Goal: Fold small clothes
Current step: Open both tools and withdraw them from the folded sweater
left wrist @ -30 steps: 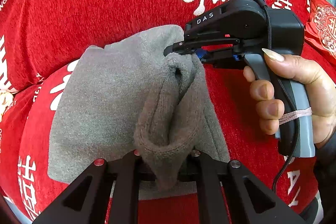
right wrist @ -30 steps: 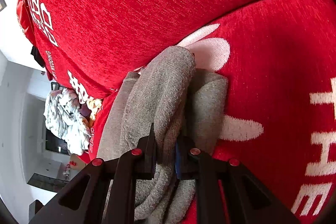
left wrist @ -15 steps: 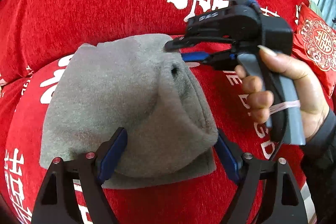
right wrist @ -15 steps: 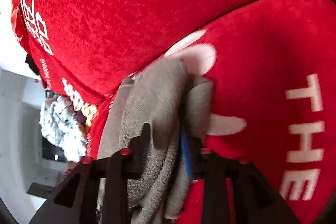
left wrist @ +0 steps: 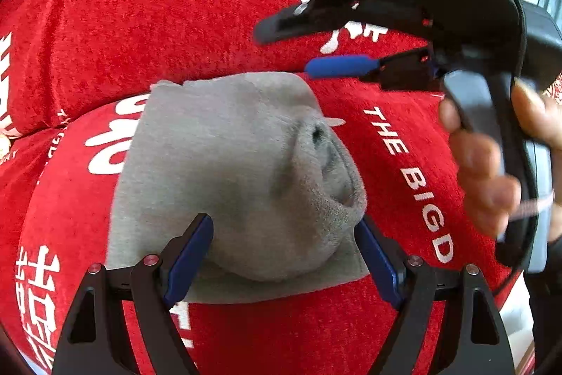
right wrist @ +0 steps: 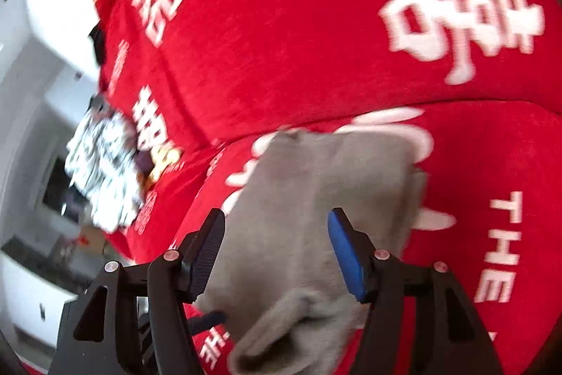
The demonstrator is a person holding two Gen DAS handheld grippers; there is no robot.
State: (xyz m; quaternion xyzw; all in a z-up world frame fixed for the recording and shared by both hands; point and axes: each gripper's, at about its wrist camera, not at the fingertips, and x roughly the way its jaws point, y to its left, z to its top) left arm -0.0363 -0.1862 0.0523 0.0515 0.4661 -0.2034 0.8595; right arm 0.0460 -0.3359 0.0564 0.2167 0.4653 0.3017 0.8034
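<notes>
A red sofa cover [left wrist: 217, 23] with white lettering fills the view. On it lies a grey knit garment [left wrist: 224, 171], folded and bunched. Left gripper [left wrist: 284, 252] wide, clear of it; right gripper [right wrist: 277, 248] opening above it, apparently empty.

A red sofa cover [left wrist: 168, 34] with white printed characters and English lettering is filling most of both views, draping over seat and backrest. In the right wrist view, white walls [right wrist: 42, 34] are showing at left, brightly lit. A crumpled white patterned cloth heap [right wrist: 102, 164] is lying at the sofa's far end. A dark screen-like panel [right wrist: 56, 195] is sitting beyond it, blurred.
</notes>
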